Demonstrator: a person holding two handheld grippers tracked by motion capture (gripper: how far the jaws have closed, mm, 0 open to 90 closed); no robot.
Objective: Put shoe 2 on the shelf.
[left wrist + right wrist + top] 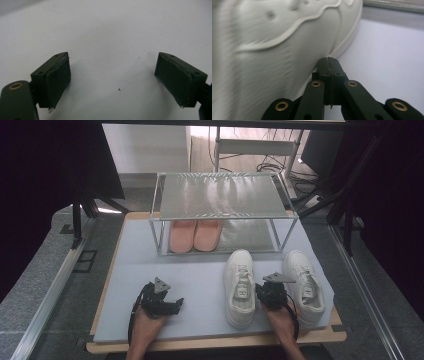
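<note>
Shoe rack (220, 195): two-tier metal frame with mesh shelves, standing at the far middle of the table (200, 275), whose top is covered in pale grey; taken as the landmark for all entries. Pink slippers (195, 234): one pair, side by side on the rack's lower shelf, toward its left half. White sneaker, left of pair (240, 287): on the table just in front of the rack's right half, toe pointing to the rack, laces up. White sneaker, right of pair (304, 285): beside the first, in front of the rack's right corner post, likewise toe toward the rack; the two are apart, with a gap between them. Right gripper (272, 292): held in the person's hand in that gap in front of the rack; its fingers (329, 66) are clenched together with nothing between them, tip close against the side wall and sole edge of a sneaker (274, 50), contact not certain; which of the pair it is cannot be told from the right gripper view. Left gripper (165, 302): held low over the table in front of the rack's left corner, well apart from both sneakers; its fingers (57, 80) are released, spread wide over bare table surface (112, 37), nothing between them.
</note>
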